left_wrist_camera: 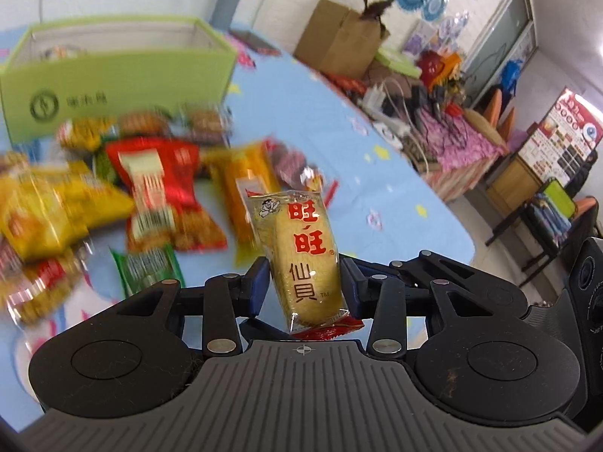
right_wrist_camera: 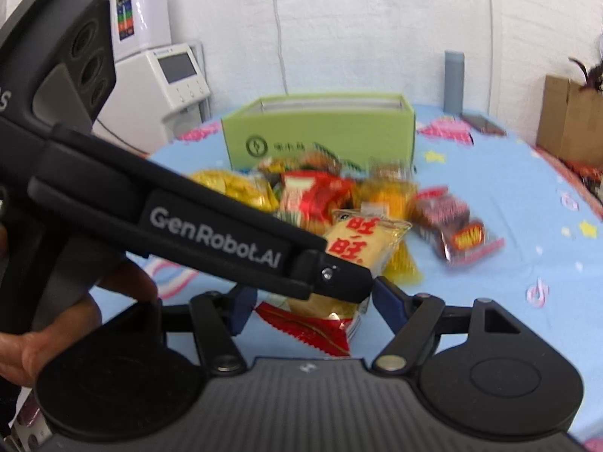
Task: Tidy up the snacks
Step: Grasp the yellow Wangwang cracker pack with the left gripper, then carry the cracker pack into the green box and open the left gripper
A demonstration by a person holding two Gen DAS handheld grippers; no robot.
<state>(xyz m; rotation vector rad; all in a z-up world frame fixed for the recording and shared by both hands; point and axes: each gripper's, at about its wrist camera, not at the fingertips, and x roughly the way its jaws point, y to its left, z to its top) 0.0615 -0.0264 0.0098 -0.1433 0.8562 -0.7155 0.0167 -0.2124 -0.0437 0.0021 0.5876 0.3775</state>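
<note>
left claw (left_wrist_camera: 305, 286) grips rice cracker packet (left_wrist_camera: 301, 256) above snack pile (left_wrist_camera: 124, 188).

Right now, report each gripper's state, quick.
Left gripper: shut on the rice cracker packet.
Right gripper: open, fingers either side of the same packet, not visibly clamping it.

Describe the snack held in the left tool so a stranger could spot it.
Start at the green box on the blue tablecloth; before it lies the snack pile. Lifted above it, the rice cracker packet: clear wrapper, pale crackers, red characters.
</note>
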